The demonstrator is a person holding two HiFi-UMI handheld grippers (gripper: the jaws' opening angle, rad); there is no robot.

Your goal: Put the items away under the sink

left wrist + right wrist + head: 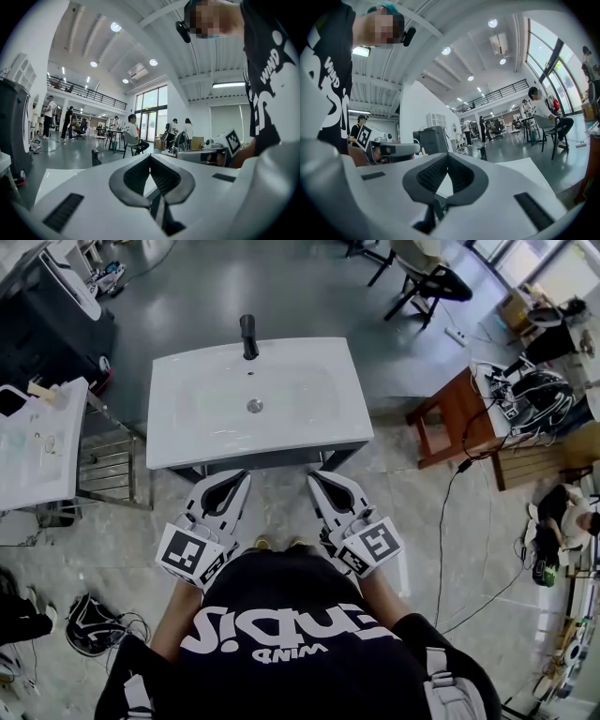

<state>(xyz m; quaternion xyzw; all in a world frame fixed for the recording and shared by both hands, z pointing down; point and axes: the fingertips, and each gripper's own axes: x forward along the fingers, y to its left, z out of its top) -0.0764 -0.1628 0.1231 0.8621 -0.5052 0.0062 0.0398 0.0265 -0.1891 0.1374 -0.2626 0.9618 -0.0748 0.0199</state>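
White sink [281,448], left gripper [236,478] and right gripper [317,479] side by side at its near edge, both closed, empty

White sink [187,432], black tap [248,337], seemingly grey marbled floor [112,559].

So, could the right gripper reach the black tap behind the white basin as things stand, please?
Probably yes: nothing stands in the white basin between the right gripper and the black tap; the gripper's jaws are shut.
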